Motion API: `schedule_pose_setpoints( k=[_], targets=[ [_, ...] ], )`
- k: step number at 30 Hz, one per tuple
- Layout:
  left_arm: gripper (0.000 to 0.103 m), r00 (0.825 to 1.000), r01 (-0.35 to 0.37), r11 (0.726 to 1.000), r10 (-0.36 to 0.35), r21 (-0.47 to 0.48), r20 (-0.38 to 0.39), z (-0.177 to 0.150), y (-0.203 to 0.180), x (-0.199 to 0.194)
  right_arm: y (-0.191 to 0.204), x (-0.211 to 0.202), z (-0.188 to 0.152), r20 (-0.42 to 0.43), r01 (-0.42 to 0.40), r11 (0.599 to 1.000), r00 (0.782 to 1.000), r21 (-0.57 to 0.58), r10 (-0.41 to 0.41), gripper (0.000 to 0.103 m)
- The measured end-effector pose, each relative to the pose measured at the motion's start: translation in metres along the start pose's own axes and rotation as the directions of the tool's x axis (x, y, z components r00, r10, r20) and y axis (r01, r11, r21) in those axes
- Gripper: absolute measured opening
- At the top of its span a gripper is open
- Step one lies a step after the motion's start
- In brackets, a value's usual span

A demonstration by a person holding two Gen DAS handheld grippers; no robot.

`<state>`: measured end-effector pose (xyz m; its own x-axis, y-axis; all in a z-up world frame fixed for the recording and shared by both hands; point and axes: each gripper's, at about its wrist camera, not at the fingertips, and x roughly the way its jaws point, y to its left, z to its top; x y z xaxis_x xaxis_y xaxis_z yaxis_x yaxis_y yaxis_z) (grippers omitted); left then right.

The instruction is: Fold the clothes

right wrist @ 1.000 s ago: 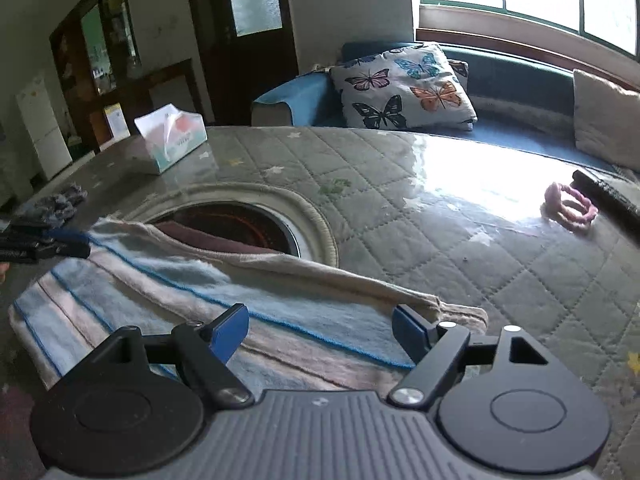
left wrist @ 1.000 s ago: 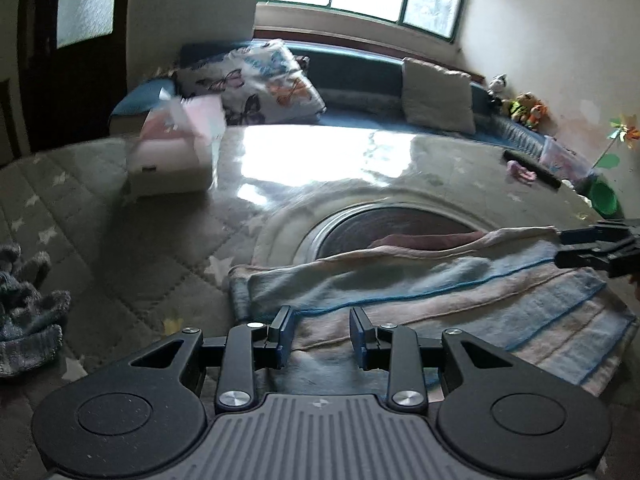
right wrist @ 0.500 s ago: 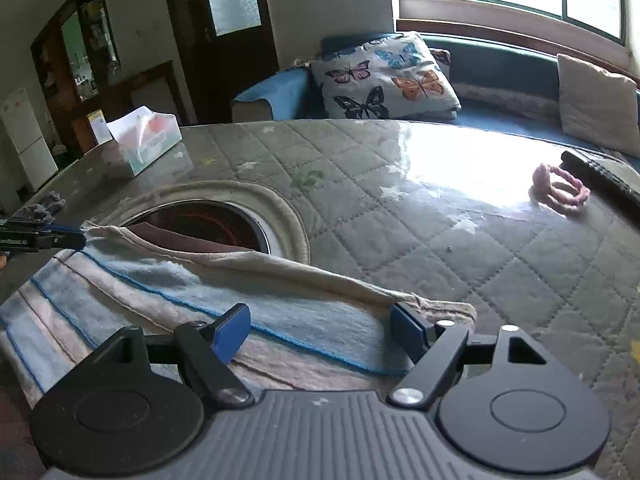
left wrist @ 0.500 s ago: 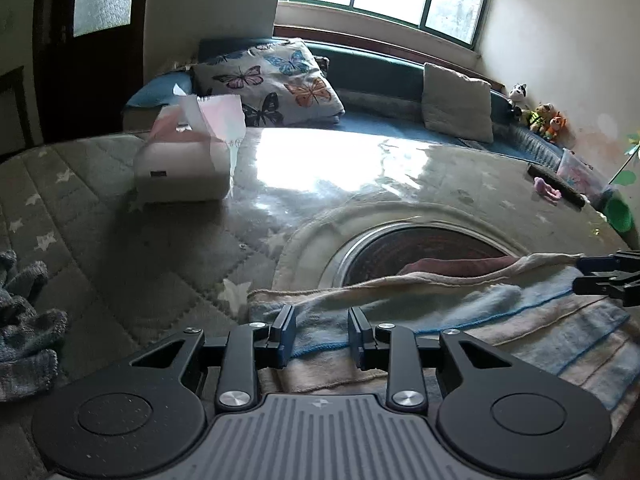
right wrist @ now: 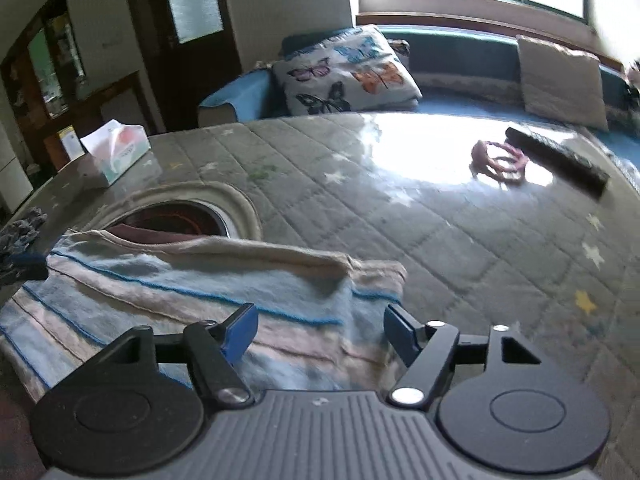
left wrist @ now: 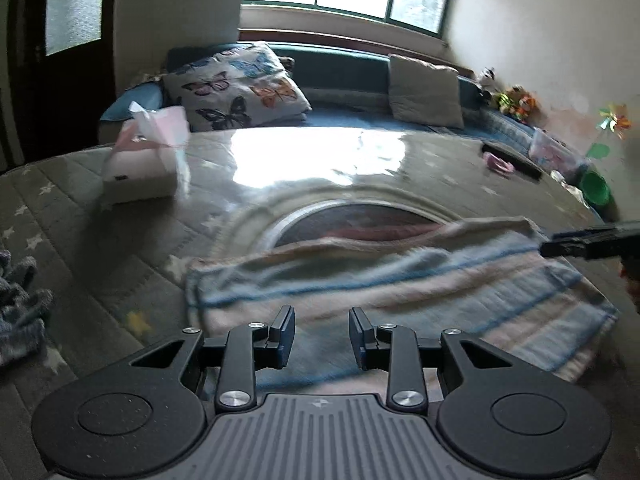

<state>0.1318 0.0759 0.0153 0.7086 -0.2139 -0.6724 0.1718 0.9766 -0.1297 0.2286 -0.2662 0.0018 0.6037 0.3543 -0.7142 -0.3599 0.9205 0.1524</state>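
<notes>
Where both jaws gape — striped cloth (left wrist: 400, 280) on quilted table (right wrist: 440, 240).

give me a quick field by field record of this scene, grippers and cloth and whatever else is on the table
garment: striped blue and pink cloth, lying folded on the table, partly over the round opening
left gripper: open, above the cloth's near edge
right gripper: open wide, above the cloth's right end
table: quilted star-pattern cover
tissue box: far left on table
pink ring: far right, beside a dark remote
grey knit item: left edge
</notes>
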Motion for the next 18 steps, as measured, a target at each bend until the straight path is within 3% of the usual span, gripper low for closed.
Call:
schedule_pose_setpoints(
  k=[5,11,18],
  targets=[
    [0.032,0.999,-0.031,1.000,0.031,-0.003,0.012,-0.010,-0.008,-0.009,0.001,-0.006,-0.005,0.005,0.003,1.000,1.000,0.010,-0.003,0.068],
    [0.032,0.985,-0.164,0.984,0.167,-0.070,0.034,-0.027,0.003,-0.028,0.022,-0.016,-0.001,0.032,0.006,0.999,0.999,-0.053,-0.004,0.068],
    [0.033,0.978,-0.199,0.967,0.207,-0.161,0.032,-0.049,0.017,-0.049,0.065,-0.017,0.001,0.017,-0.066,0.988,0.997,-0.141,0.069,0.068]
  ],
)
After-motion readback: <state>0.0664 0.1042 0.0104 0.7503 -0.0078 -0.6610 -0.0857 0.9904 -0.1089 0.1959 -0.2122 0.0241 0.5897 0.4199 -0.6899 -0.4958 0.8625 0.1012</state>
